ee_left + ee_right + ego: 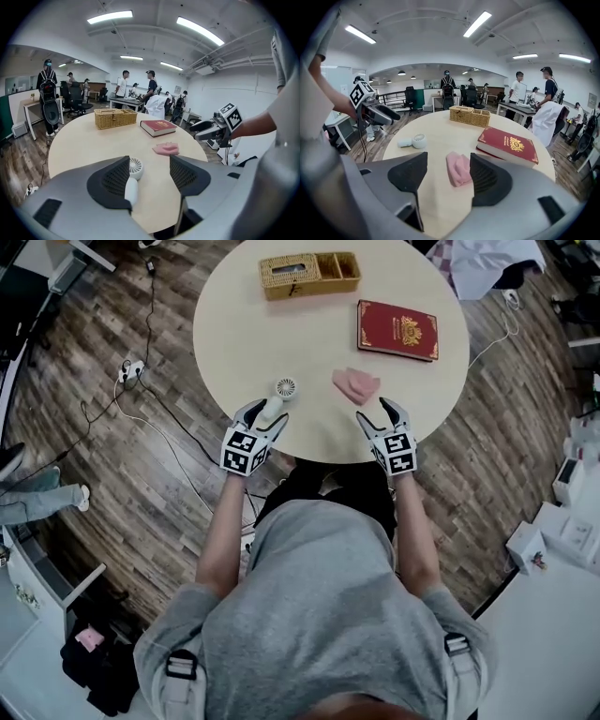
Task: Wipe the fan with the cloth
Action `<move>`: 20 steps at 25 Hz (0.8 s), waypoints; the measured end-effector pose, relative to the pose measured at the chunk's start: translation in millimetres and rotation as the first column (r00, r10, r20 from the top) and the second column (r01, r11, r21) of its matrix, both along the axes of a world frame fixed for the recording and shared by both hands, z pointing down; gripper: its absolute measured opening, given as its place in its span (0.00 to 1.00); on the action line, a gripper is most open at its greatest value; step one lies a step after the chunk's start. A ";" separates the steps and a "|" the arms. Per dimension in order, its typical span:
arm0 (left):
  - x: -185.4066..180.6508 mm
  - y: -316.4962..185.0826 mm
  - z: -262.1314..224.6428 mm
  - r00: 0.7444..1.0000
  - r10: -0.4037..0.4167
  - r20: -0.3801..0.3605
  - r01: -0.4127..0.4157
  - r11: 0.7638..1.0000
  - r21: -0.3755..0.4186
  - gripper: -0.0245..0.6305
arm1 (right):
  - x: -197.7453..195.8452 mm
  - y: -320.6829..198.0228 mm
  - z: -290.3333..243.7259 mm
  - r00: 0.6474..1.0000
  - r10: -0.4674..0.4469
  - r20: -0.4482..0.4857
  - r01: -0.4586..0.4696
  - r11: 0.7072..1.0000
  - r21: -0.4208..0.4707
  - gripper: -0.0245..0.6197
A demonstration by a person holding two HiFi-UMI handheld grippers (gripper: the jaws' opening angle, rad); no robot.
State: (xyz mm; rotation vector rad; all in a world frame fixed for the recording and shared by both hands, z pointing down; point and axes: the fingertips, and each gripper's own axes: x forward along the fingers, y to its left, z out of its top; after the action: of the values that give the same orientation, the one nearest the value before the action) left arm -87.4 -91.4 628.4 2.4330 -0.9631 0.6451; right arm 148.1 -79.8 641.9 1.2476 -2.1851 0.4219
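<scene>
Fan (279, 397), head view: left of the book (397, 330), cloth (356, 384) between them.

Left gripper view: left gripper (149, 159) wide, empty, fan handle by one pad; centre it before closing.

Right gripper view: right gripper (447, 157) wide, empty, short of cloth; reach further.

A round, pale table (281, 324) stands on a wood-plank floor (141, 474). A wicker basket (309, 275) sits at its far edge. A red book (397, 330) lies nearer, to the right. A white power strip (132, 371) lies on the floor, left.
</scene>
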 end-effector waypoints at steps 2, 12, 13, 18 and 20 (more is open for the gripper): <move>0.3 -5.2 8.3 1.000 0.003 0.006 -0.002 1.000 -0.009 0.46 | -1.5 -4.5 2.9 1.000 -0.011 -0.013 0.011 1.000 -0.004 0.49; 8.0 -30.1 42.4 0.999 -0.008 0.051 0.010 0.999 -0.042 0.50 | 11.7 -29.7 36.9 1.000 -0.017 -0.022 0.016 0.997 -0.070 0.47; 10.1 -35.6 46.8 0.998 -0.007 0.055 0.009 0.999 -0.045 0.51 | 12.5 -33.6 42.3 1.000 -0.023 -0.021 0.021 0.997 -0.080 0.47; 15.9 -60.2 71.1 0.995 -0.011 0.101 0.018 0.997 -0.074 0.54 | 8.2 -49.1 69.3 0.997 -0.069 -0.022 0.066 0.989 -0.135 0.45; 17.0 -65.6 80.3 0.993 -0.003 0.119 0.014 0.996 -0.091 0.55 | 8.1 -54.1 79.1 0.997 -0.072 -0.026 0.067 0.986 -0.153 0.45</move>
State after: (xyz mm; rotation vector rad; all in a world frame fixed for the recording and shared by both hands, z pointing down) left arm -70.5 -157.1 708.8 2.3304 -0.9674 0.8216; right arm 156.2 -133.9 721.0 1.0851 -2.1205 0.5270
